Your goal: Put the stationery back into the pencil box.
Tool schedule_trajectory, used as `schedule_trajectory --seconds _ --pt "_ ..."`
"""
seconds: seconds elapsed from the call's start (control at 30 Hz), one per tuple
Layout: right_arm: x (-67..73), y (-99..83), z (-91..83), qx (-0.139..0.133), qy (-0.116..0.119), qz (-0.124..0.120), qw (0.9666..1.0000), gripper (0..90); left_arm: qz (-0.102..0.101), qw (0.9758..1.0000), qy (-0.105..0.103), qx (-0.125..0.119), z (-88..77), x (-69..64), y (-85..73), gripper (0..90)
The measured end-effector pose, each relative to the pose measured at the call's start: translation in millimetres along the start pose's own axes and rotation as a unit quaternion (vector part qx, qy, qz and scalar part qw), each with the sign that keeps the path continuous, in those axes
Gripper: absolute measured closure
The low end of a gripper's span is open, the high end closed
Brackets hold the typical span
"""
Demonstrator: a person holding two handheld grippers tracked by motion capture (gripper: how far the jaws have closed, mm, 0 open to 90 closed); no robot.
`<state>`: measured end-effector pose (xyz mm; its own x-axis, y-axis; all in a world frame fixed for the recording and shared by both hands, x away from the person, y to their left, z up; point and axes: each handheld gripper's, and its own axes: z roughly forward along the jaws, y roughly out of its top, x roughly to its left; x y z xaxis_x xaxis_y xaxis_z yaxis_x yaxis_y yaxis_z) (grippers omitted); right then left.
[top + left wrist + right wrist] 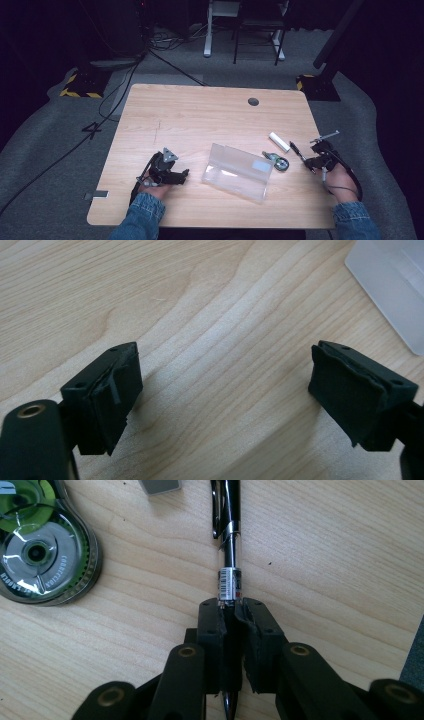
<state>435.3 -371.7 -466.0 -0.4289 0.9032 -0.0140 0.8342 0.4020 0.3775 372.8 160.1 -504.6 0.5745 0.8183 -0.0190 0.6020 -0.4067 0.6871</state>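
**Black pen clamped in my right tongs, case waiting**

Black and slim, the pen (230, 540) lies on the pale wood tabletop (200, 110) at my right side, and my right tongs (234, 611) have closed on its barrel: both pads press the shaft just behind the barcode band, with the clip end pointing away from me and the tip running back between the jaws. In the high view the same pen (296, 150) sits just beside my right tongs (314, 162), near the tabletop's right edge.

My left tongs (225, 395) stand wide apart over bare wood, holding nothing. They rest low at the left (184, 174), just short of the clear plastic case (239, 172), whose corner shows at the upper right of the left gripper view (390, 285).

I judge the step in hand to be the pick-up of the pen; it still lies flat on the wood, so the lift has not begun. The correction tape dispenser (37, 555) lies close to the left of the pen, and the white eraser (279, 141) is beyond it, so the next move calls for a straight rise that brushes neither. After that I expect to carry the pen left toward the case, while my left tongs steady it. The grip sits toward the tip end, so the long free end may sag; I should keep the clamp firm.
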Motion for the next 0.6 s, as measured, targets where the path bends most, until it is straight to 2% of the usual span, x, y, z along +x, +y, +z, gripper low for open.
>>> schedule_trajectory --seconds 0.17,0.2,0.23,0.27,0.33,0.5,0.6 --pt "0.0 -0.3 0.2 -0.007 -0.006 0.000 1.0000 79.4 0.001 1.0000 -0.004 0.000 -0.3 1.0 -0.3 12.9" --pt "-0.8 -0.4 -0.8 -0.008 -0.007 0.000 0.9999 79.5 0.009 0.9999 -0.007 0.000 -0.8 2.8 -0.6 12.9" --pt "-1.8 -0.4 -2.7 -0.015 -0.007 0.002 0.9999 79.5 0.011 0.9999 -0.009 0.000 -1.5 4.2 -1.1 13.6" --pt "-3.5 -0.7 -7.0 -0.028 -0.005 0.006 0.9996 79.5 0.019 0.9996 -0.020 -0.002 -2.3 7.0 -2.2 14.5" --pt "-4.5 -1.1 -10.8 -0.038 -0.005 0.009 0.9992 79.5 0.027 0.9994 -0.023 0.000 -3.3 8.8 -2.5 14.5" --pt "-4.4 -1.0 -17.2 -0.053 -0.006 0.009 0.9986 79.6 0.026 0.9993 -0.026 0.001 -3.5 9.1 -2.9 14.4" --pt "-1.4 0.4 -27.0 -0.077 -0.005 0.006 0.9970 79.6 0.027 0.9993 -0.027 0.001 -3.5 9.2 -2.9 14.3"
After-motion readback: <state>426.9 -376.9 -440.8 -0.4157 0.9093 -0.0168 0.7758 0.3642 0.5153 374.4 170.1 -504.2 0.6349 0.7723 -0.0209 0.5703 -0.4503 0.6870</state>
